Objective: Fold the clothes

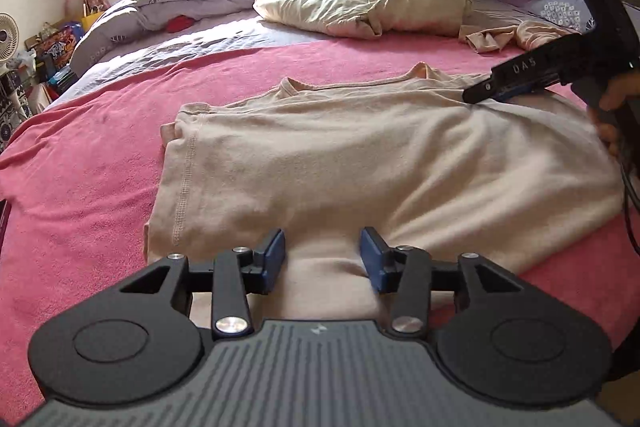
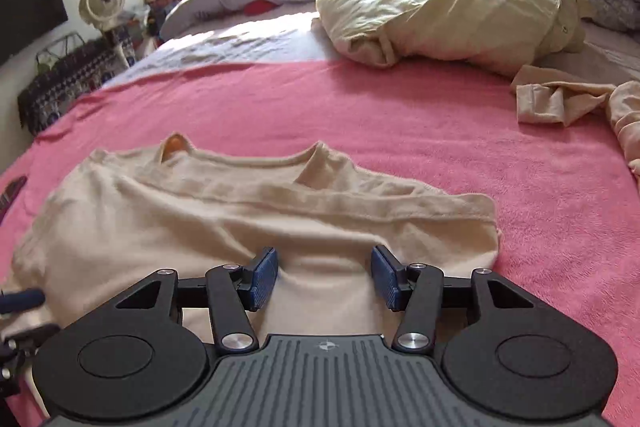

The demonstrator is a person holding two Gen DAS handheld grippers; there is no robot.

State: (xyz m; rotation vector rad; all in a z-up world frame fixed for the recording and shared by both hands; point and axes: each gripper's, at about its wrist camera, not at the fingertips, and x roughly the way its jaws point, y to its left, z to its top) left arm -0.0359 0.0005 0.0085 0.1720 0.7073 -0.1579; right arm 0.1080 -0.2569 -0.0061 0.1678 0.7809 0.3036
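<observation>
Shirt (image 1: 360,163): beige, partly folded, lay flat on the pink blanket (image 1: 100,187), neckline away from both cameras.
Left gripper (image 1: 323,259): jaws apart over the shirt's near edge, a ridge of cloth between the blue pads, not pinched.
Right gripper (image 2: 324,277): likewise released, cloth bunched between its pads, unpressed.
Second beige garment (image 2: 560,99): crumpled, well apart, near the cream quilt (image 2: 440,19).

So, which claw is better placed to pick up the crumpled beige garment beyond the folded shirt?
Right, probably. The crumpled garment lies toward the right of the pink blanket, nearer the open right claw; the left claw sits at the opposite end of the folded shirt.
</observation>
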